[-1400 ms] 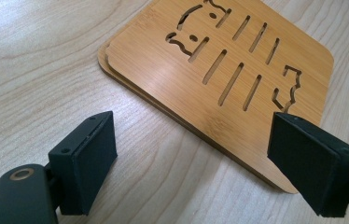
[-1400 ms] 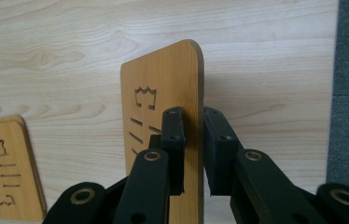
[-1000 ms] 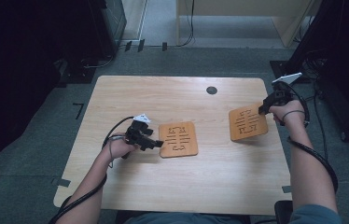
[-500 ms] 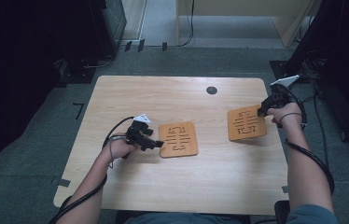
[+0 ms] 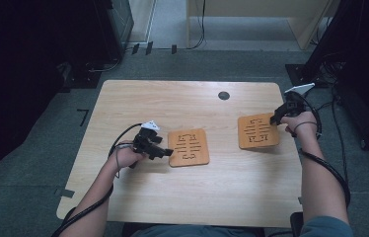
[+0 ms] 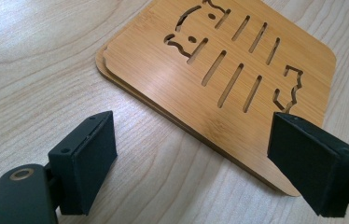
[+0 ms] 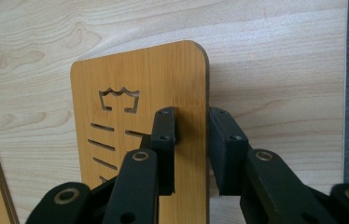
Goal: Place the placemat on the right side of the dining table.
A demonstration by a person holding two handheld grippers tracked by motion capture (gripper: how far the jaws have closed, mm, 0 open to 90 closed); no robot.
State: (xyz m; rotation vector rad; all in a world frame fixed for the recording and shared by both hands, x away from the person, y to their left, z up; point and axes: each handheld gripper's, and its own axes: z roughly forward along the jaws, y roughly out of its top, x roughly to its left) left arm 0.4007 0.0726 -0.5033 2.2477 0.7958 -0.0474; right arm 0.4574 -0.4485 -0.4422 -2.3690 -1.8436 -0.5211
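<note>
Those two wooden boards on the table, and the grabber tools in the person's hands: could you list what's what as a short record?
surface: pale wooden table
left board: two boards stacked flat, fish-shaped cutouts and slots
right board: single board lifted off the table at one edge
left gripper: jaws open, low over the stack's corner, not pressing on it
right gripper: jaws closed on the right board's edge
table hole: round dark hole near the far edge

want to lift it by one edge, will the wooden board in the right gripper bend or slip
The wooden board looks thin and rigid with slots cut through, so probably stiff and light. Its smooth face might slip in the right gripper, which pinches only one edge.
</note>
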